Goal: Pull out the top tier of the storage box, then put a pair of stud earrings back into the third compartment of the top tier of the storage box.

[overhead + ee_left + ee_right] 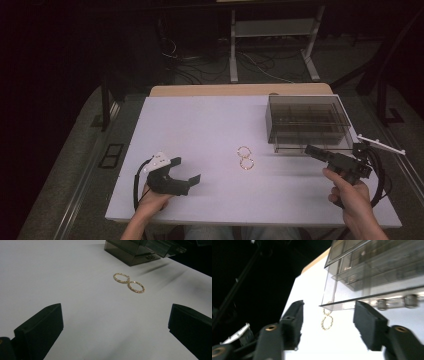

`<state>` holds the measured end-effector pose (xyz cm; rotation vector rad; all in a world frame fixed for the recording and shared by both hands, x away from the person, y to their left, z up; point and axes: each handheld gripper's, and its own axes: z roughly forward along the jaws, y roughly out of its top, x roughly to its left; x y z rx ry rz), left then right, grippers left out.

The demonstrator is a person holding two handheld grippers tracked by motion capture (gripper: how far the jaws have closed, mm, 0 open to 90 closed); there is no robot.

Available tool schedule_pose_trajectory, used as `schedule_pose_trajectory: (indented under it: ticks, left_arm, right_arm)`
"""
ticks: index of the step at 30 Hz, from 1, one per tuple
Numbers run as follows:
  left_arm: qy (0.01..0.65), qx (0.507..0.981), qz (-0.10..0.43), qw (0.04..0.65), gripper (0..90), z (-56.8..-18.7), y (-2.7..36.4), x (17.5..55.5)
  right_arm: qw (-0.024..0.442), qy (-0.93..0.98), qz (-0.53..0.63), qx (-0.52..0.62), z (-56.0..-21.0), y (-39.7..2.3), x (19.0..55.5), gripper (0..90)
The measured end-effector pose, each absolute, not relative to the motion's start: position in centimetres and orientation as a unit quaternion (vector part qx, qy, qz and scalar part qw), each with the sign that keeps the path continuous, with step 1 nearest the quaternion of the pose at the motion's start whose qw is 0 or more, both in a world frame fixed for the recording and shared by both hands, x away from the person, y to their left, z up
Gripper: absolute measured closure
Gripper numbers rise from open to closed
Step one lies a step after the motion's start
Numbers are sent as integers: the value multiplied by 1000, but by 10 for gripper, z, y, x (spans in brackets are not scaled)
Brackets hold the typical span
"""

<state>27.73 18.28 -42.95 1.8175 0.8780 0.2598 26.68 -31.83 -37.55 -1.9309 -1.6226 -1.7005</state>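
Note:
Two thin gold rings lie touching each other on the white tabletop, near its middle. They lie ahead of the jaws in the left gripper view and in the right gripper view. A smoky clear box with compartments stands at the back right. My left gripper rests at the front left, open and empty, pointing toward the rings. My right gripper hovers at the box's front edge. Its jaws stand apart with nothing between them, just under a clear hinged flap.
The white top ends close behind the box, where a strip of wooden table shows. Beyond it are a dark floor, cables and a white metal stand. Bare tabletop lies between the left gripper and the rings.

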Motion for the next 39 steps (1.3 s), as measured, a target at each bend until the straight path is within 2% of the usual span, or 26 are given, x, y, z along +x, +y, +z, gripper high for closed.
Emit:
schedule_pose_trajectory:
  ticks: [2, 6, 14, 17, 25, 28, 39]
  left_arm:
    - [369, 760, 110, 523, 0, -430, 184, 278]
    - [378, 753, 114, 526, 0, -432, 188, 281]
    - [380, 752, 114, 527, 0, -432, 189, 281]
    - [381, 750, 114, 529, 0, -432, 188, 281]
    - [390, 740, 121, 534, 0, -431, 190, 282]
    - [394, 736, 123, 536, 0, -431, 190, 282]
    - [406, 721, 129, 546, 0, -428, 194, 279]
  right_arm:
    - [54, -553, -551, -623, -372, -314, 270, 280]
    - [46, -589, -530, -608, -366, -307, 272, 205]
    - [34, -648, -511, -564, -351, -291, 279, 183]
    - [26, -672, -500, -546, -344, -285, 284, 114]
    - [1, -715, -487, -502, -326, -269, 294, 113]
    - [-15, -742, -467, -481, -320, -260, 297, 3]
    - [-17, -795, -441, -417, -304, -227, 310, 5]
